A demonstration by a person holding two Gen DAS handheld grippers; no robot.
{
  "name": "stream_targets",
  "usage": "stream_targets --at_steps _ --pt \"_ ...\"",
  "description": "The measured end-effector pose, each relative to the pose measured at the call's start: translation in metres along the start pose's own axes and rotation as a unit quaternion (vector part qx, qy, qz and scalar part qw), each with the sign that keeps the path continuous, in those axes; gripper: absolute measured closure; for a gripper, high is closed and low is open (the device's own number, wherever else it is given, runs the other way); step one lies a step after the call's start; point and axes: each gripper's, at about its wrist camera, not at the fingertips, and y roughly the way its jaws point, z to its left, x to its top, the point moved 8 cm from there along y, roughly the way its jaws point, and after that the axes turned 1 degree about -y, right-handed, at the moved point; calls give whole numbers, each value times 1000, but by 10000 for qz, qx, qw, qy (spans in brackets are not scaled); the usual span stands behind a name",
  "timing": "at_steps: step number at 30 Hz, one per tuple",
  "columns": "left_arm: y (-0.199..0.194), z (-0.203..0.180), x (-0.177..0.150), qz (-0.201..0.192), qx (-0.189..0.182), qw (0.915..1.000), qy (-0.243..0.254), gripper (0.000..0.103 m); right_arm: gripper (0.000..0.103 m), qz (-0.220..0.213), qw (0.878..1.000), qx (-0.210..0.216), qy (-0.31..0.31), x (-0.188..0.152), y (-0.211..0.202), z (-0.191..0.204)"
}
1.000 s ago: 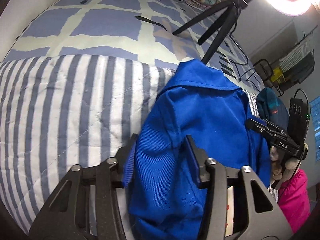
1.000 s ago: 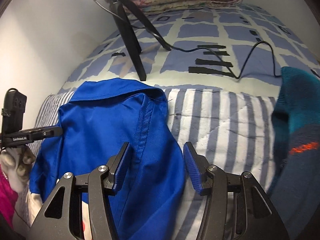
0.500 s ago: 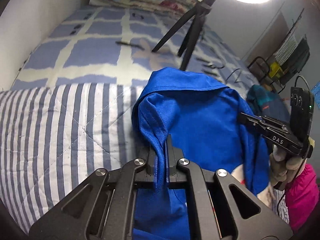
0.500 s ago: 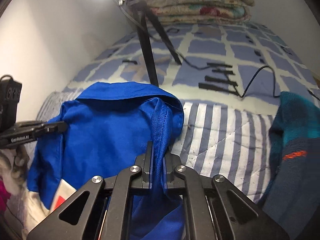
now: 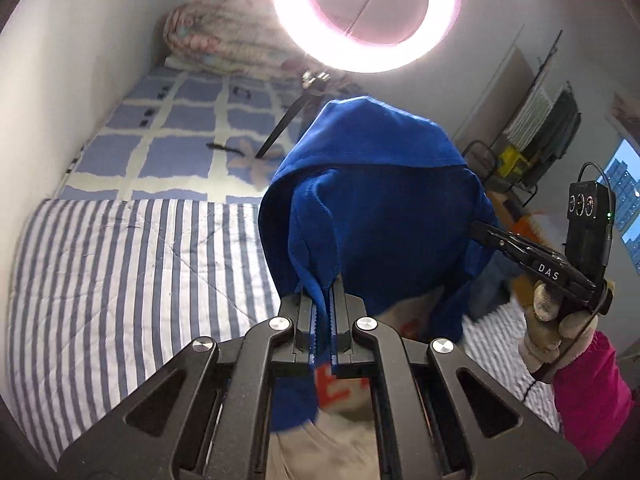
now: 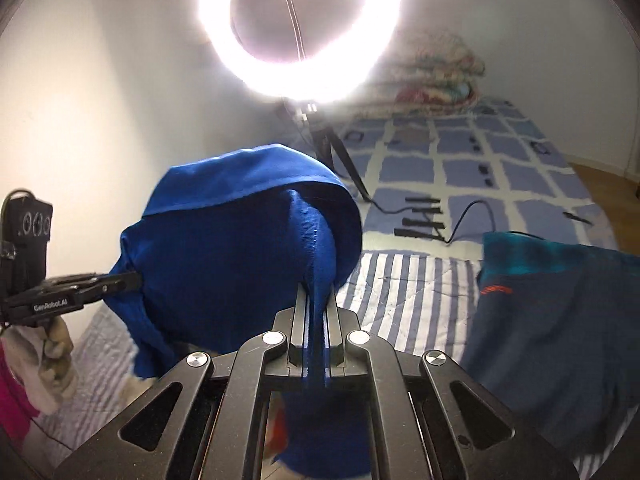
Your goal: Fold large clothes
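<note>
Blue garment (image 5: 384, 216): both claws, left gripper (image 5: 325, 322) and right gripper (image 6: 317, 320), clamped on thin fabric ridges at tips. Risk: ridge slips out under hanging weight; drape ahead snags ring light (image 6: 296, 28).

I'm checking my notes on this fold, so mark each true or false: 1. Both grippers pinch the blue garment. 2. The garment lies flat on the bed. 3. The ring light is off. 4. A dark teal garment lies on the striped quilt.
1. True: the left gripper and right gripper are each shut on the blue garment.
2. False: it hangs lifted above the striped quilt.
3. False: the ring light glows brightly.
4. True: the teal garment lies there.
</note>
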Motion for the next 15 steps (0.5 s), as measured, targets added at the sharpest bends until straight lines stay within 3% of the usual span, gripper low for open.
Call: stream_targets --at_steps 7,15 --pt "-70 -51 -34 -139 -171 9995 246 102 100 -237 9996 63 -116 -17 -89 32" --pt "-123 -100 -111 -67 -241 9963 821 102 100 -168 9993 150 -299 -84 -161 57"
